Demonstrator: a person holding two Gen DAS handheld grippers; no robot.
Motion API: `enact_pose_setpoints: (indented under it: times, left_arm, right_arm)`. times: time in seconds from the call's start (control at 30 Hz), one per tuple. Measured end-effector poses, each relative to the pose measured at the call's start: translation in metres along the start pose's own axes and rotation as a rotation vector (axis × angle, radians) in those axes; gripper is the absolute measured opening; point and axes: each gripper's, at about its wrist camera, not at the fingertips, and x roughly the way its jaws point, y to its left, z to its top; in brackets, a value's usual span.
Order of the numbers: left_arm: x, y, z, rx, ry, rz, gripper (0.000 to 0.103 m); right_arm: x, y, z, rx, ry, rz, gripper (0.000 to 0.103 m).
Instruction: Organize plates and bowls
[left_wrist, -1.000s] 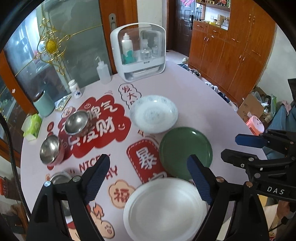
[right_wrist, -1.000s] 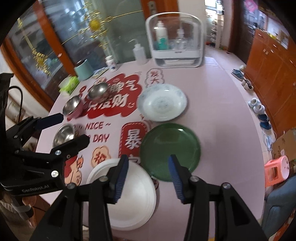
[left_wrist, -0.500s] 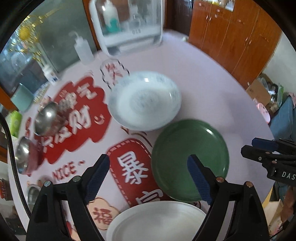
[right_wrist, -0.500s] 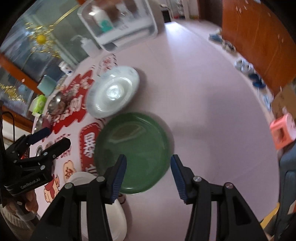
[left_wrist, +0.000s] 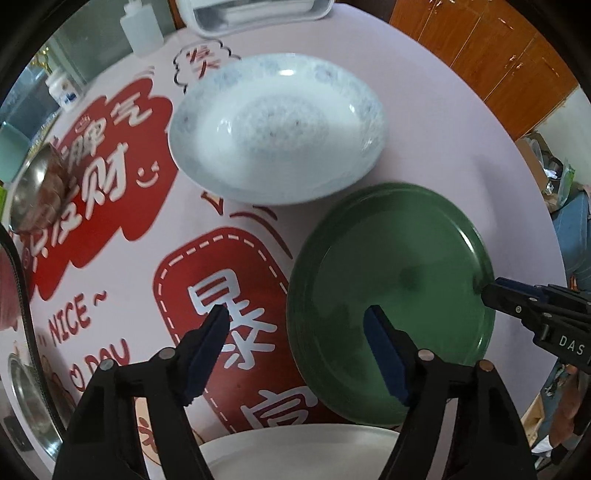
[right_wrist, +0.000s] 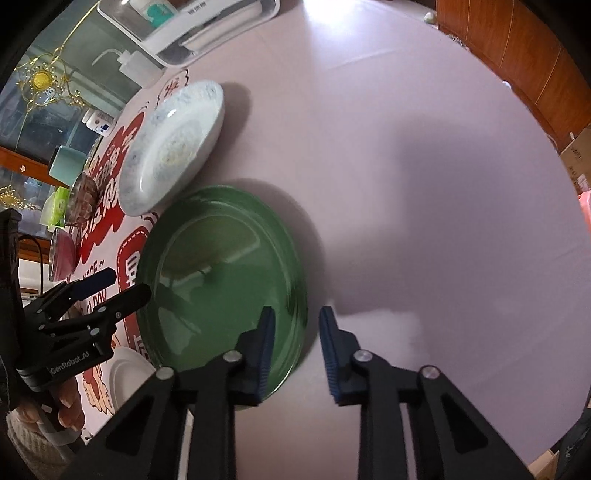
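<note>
A green plate (left_wrist: 391, 295) lies on the pink tablecloth, also in the right wrist view (right_wrist: 221, 273). Behind it sits a white patterned deep plate (left_wrist: 277, 129), seen too in the right wrist view (right_wrist: 170, 147). A plain white plate (left_wrist: 295, 454) lies nearest, under my left gripper. My left gripper (left_wrist: 297, 325) is open and empty, straddling the green plate's left rim from above. My right gripper (right_wrist: 295, 325) is open and empty, its jaws either side of the green plate's right rim; it shows at the plate's right edge in the left wrist view (left_wrist: 491, 288).
Steel bowls (left_wrist: 33, 192) stand at the left, one more (left_wrist: 29, 398) at the lower left. A squeeze bottle (right_wrist: 136, 66) and a white storage box (right_wrist: 192, 26) stand at the back. Wooden cabinets (left_wrist: 498, 55) lie beyond the table's right edge.
Both grippers have dropped and moved forward toward the green plate. The right gripper has swung to the plate's right rim, and the left now hangs over its left rim.
</note>
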Motion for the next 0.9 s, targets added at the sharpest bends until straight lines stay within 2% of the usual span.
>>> enact_pose_setpoints:
  times: [0.13, 0.27, 0.33, 0.4, 0.57, 0.9]
  left_arm:
    - [0.016, 0.006, 0.0, -0.022, 0.072, -0.06, 0.045]
    - [0.023, 0.013, -0.004, -0.038, 0.09, -0.094, 0.035]
    - [0.024, 0.015, -0.005, -0.04, 0.093, -0.127, 0.023]
    - [0.026, 0.017, -0.006, -0.046, 0.101, -0.152, 0.019]
    - [0.028, 0.014, -0.008, -0.024, 0.095, -0.136, 0.018]
    - [0.014, 0.02, -0.004, -0.053, 0.075, -0.115, 0.016]
  right_arm:
    - [0.008, 0.0, -0.001, 0.005, 0.021, 0.019, 0.013]
    - [0.008, -0.002, -0.002, 0.019, 0.017, 0.027, 0.012]
    - [0.008, -0.002, -0.002, 0.019, 0.018, 0.027, 0.012]
    - [0.008, -0.001, -0.001, 0.02, 0.02, 0.026, 0.012]
    - [0.008, -0.001, 0.0, 0.026, 0.022, 0.02, 0.012]
    - [0.006, 0.004, 0.0, 0.011, 0.027, 0.029, 0.012]
